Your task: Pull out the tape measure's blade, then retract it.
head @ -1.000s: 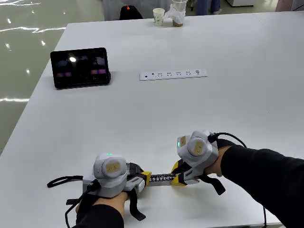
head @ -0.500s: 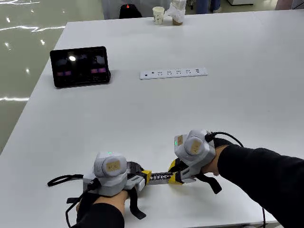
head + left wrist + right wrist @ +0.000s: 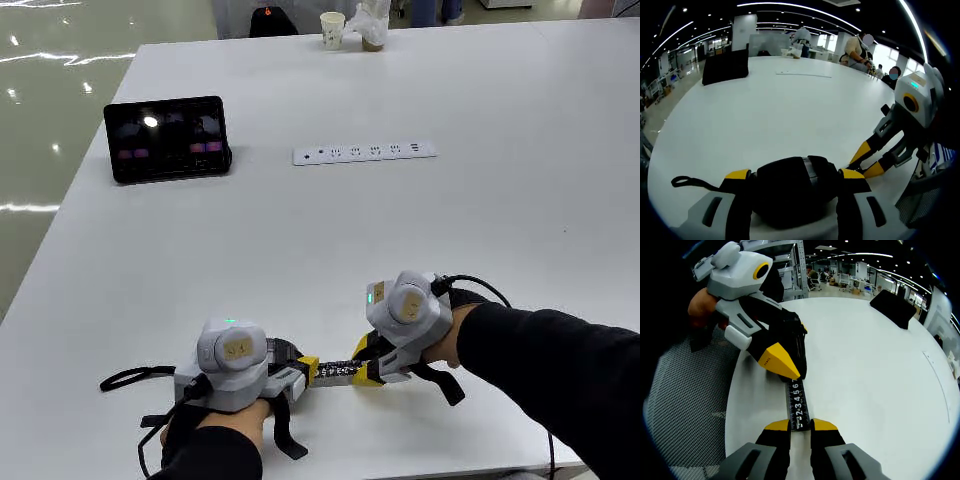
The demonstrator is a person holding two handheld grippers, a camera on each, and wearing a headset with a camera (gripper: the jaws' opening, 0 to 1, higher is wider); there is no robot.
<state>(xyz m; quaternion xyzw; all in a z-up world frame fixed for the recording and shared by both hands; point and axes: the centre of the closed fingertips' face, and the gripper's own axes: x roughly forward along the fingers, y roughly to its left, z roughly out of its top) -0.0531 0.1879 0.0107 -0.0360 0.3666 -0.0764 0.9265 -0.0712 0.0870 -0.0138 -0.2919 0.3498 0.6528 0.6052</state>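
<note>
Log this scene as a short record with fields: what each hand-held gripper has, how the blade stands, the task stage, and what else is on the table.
left hand-held gripper: shut on the tape case
right hand-held gripper: shut on the end of the blade
blade state: out a short way, straight between the two grippers, numbers facing up
task stage: blade partly out, not yet fully retracted
table, far side: tablet, power strip, paper cup
</note>
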